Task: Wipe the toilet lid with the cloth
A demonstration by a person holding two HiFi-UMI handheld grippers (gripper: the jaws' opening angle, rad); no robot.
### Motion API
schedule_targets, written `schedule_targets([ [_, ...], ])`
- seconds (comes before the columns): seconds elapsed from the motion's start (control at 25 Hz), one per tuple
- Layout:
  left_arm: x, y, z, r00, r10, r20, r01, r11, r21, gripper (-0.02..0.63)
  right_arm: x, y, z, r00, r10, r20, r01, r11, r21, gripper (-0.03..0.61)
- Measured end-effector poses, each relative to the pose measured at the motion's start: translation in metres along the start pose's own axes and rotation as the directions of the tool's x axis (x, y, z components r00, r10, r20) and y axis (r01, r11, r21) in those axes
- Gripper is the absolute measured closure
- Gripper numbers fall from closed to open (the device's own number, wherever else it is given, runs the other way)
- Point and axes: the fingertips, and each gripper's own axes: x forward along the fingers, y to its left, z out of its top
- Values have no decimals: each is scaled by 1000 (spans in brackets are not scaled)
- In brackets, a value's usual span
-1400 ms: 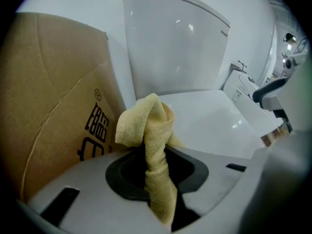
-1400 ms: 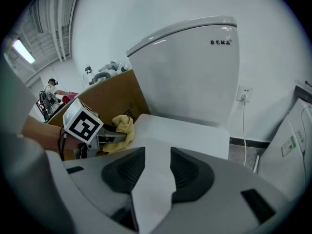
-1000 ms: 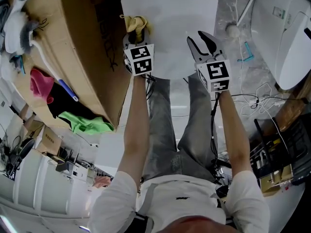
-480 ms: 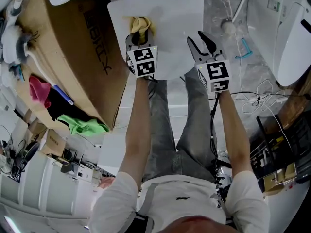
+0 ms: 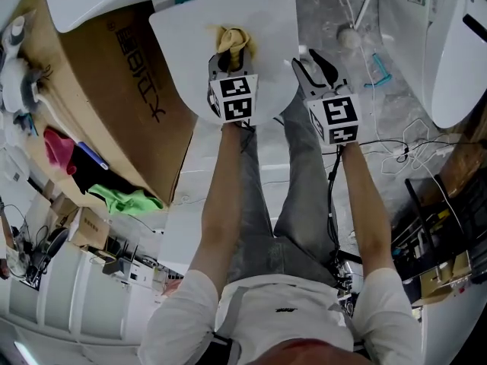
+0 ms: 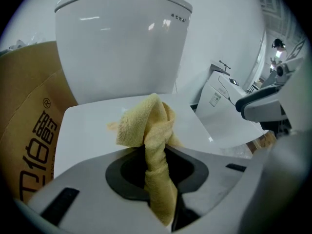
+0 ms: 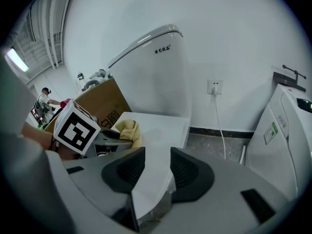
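Left gripper (image 5: 227, 58): closed on the yellow cloth (image 5: 232, 40); in the left gripper view (image 6: 157, 186) a twisted neck of cloth (image 6: 146, 130) is pinched between the jaws.
Right gripper (image 5: 313, 65): jaws held well apart, nothing clamped. Through the gap in the right gripper view (image 7: 151, 172) the front right edge of the toilet lid (image 7: 161, 126) is seen; contact with it cannot be told.
Cloth position: bunched end is laid on the lid (image 5: 190, 29), just ahead of the left jaws, near the lid's middle and left of the right gripper.
Surface: white lid (image 6: 87, 126), closed and flat; white cistern (image 6: 117, 48) is set directly behind it.
Room: brown cardboard box (image 5: 114, 90) is stood against the toilet's left side, with pink cloth (image 5: 57, 147) and green cloth (image 5: 125, 200) lying beyond it. Grey stone-patterned floor (image 5: 342, 6) is seen to the right, with cables (image 5: 396, 158) strewn on it. Another white fixture (image 5: 456, 44) is noted at far right, and a wall socket (image 7: 213, 87) on the white wall.
Cloth axis: long axis is run from the jaws straight towards the cistern, the narrow twisted end in the grip and the wider folded end pointed away.
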Motion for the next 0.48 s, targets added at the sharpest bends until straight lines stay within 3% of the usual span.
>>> schedule_targets([
  [0.48, 18, -71, 11, 998, -61, -8, 61, 997, 48, 509, -26, -41, -23, 1000, -14, -3, 14, 999, 30, 402],
])
